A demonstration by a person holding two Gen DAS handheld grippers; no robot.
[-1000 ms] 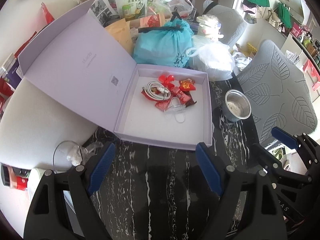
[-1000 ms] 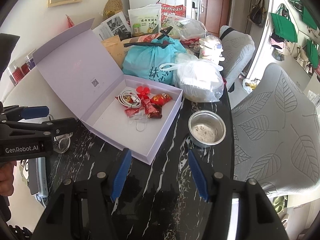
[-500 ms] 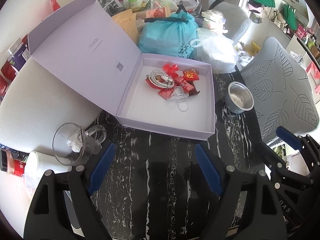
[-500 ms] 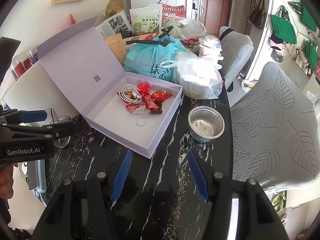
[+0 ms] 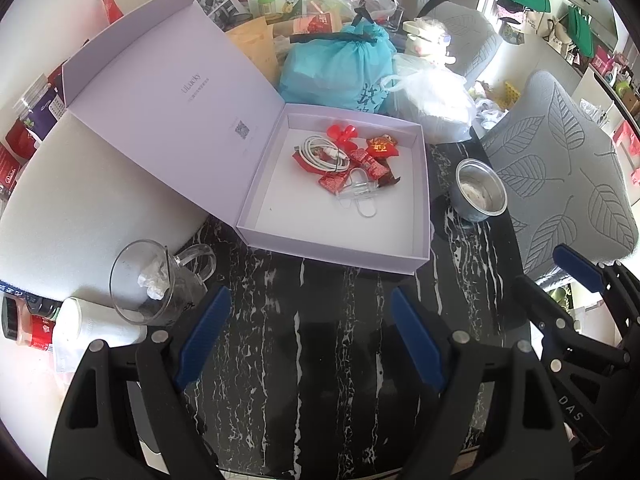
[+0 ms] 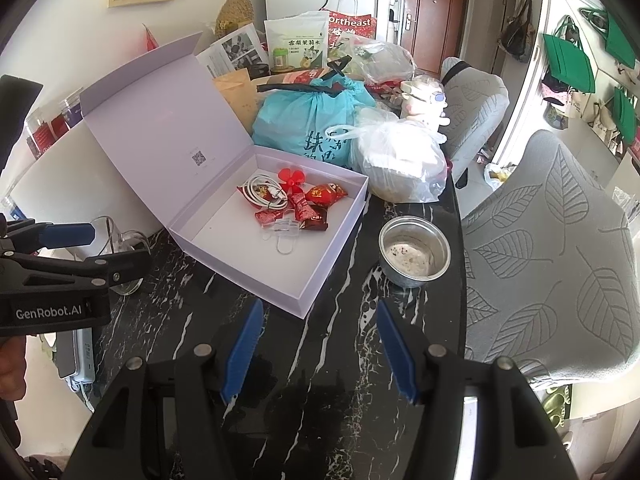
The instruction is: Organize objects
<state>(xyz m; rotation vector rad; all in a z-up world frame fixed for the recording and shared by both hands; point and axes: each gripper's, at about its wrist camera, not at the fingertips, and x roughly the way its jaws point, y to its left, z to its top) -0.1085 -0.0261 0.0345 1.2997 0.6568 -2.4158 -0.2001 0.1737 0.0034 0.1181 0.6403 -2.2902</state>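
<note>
Left wrist: box (image 5: 340, 248) edge near fingers (image 5: 204, 332)

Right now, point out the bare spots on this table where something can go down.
Free: the black marble between the box front wall and both open grippers, left and right; also the box's near white floor. Crowded: behind the box, teal bag and white bag; right of it the bowl; left, the glass mug.

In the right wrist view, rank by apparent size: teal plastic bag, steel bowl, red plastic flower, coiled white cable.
1. Teal plastic bag
2. Steel bowl
3. Coiled white cable
4. Red plastic flower; the last two look close.
</note>
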